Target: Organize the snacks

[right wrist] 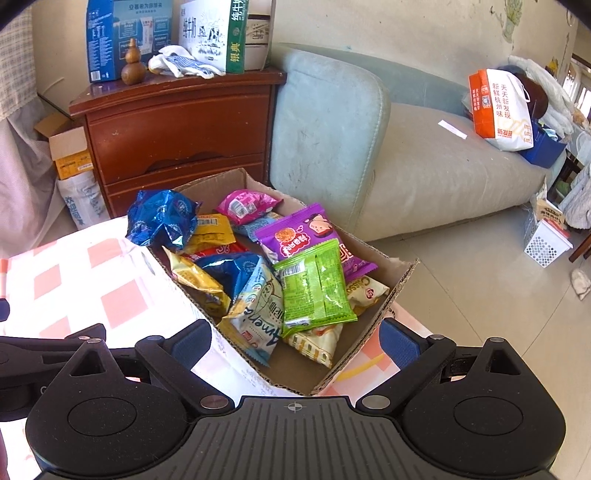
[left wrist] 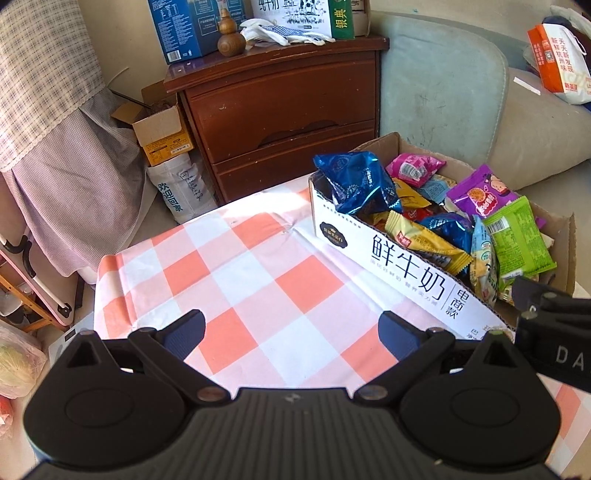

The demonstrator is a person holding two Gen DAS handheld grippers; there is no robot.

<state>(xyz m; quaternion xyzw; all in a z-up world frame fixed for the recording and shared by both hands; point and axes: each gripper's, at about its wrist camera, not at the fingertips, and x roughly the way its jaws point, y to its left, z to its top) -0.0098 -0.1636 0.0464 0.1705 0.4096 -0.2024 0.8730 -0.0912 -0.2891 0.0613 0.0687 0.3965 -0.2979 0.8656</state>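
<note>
Claws splayed, seemingly empty, above box.

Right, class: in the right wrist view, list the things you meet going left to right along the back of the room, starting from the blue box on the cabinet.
blue box → wooden gourd → white gloves → milk carton → sofa armrest → orange and white bag
</note>
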